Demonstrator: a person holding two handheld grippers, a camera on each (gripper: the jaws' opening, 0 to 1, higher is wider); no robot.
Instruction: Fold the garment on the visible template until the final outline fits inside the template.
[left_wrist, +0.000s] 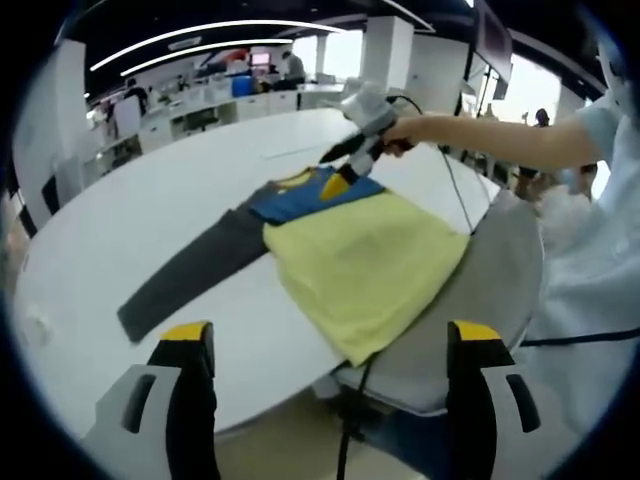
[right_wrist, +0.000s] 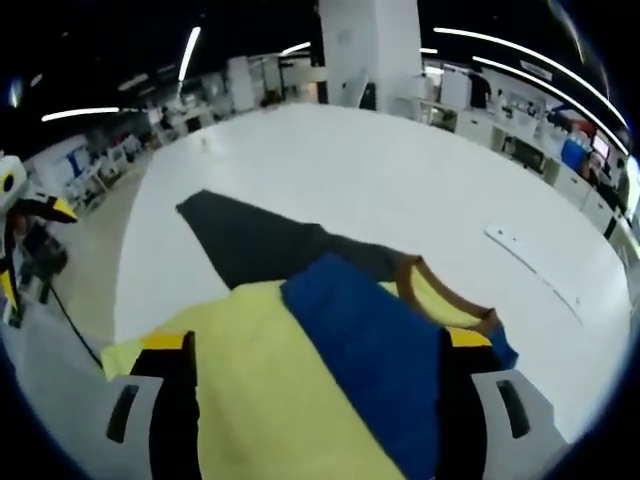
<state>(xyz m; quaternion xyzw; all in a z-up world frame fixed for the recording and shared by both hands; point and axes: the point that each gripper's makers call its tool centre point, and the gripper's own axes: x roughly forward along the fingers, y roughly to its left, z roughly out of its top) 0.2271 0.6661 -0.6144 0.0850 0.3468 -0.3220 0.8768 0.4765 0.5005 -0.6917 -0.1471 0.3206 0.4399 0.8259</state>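
The garment lies flat on the white table (left_wrist: 130, 220), with a yellow body (left_wrist: 365, 260), a blue upper part (left_wrist: 300, 197) and a dark grey sleeve (left_wrist: 190, 275) stretched out to the left. A person's hand holds my right gripper (left_wrist: 338, 170) at the collar end. In the right gripper view its jaws stand wide apart low over the yellow body (right_wrist: 260, 390) and blue part (right_wrist: 370, 340), beside the brown-edged collar (right_wrist: 440, 295); right gripper (right_wrist: 318, 340) open. My left gripper (left_wrist: 330, 335) is open near the yellow hem, holding nothing.
A grey surface (left_wrist: 500, 290) lies beside the table's near edge, under the yellow hem. The person's arm and white clothing (left_wrist: 590, 250) are at the right. A thin white strip (right_wrist: 530, 262) lies on the table beyond the collar. Desks and people are far behind.
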